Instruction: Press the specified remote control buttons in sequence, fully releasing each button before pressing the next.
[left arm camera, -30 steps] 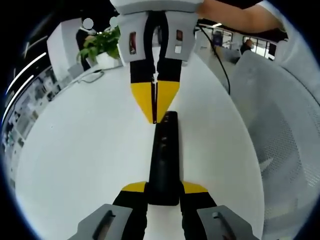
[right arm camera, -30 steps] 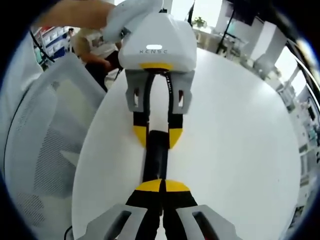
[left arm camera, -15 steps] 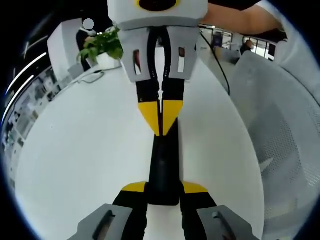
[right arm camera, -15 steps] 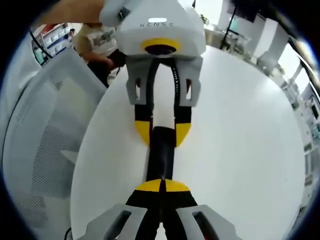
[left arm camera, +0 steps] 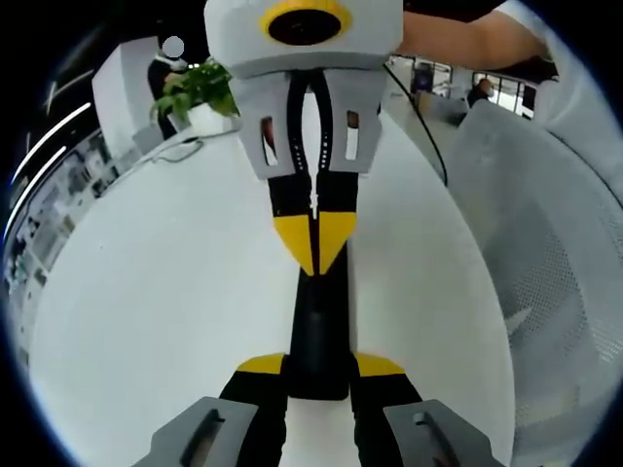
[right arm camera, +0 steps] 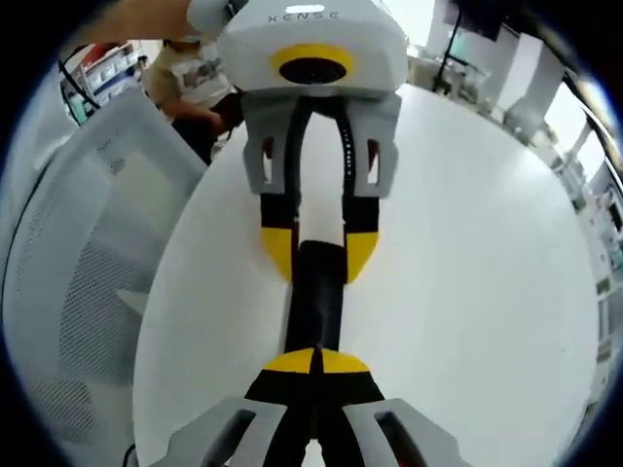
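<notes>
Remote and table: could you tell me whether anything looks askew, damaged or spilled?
Nothing stands out. The remote lies straight on the white table, held at one end by the left gripper, while the right gripper, jaws together, sits over it.

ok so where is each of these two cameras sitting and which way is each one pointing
Left gripper view: rides on the left gripper, looking along its jaws, which clamp the near end of the black remote on the white table; the right gripper faces it, jaws together on the remote; a person's arm shows.
Right gripper view: rides on the right gripper, looking the opposite way along the remote at the left gripper.
Shared: remote, table, white mesh chair, both grippers.
</notes>
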Tool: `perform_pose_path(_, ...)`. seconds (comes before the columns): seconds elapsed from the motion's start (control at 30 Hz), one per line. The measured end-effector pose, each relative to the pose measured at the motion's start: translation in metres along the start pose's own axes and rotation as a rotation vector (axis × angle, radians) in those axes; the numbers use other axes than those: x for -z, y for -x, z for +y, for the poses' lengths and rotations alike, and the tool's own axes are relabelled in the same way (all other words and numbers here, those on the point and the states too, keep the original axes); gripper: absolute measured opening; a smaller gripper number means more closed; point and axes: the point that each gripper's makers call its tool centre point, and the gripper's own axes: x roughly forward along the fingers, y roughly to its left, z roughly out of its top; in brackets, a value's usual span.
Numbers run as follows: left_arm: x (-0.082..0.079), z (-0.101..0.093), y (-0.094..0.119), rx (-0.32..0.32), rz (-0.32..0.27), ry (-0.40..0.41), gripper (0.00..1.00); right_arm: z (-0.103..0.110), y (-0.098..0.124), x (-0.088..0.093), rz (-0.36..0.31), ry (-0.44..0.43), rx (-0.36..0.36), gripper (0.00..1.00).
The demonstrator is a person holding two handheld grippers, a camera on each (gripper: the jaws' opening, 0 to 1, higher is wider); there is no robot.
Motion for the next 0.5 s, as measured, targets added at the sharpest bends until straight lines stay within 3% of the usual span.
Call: perform_pose_path(0.5,0.0003,0.0001,0.0000,0.001,0.000,0.003,0.24,0.0004,-0.0021,-0.0001,0.009,0.013,-0.006,0.00)
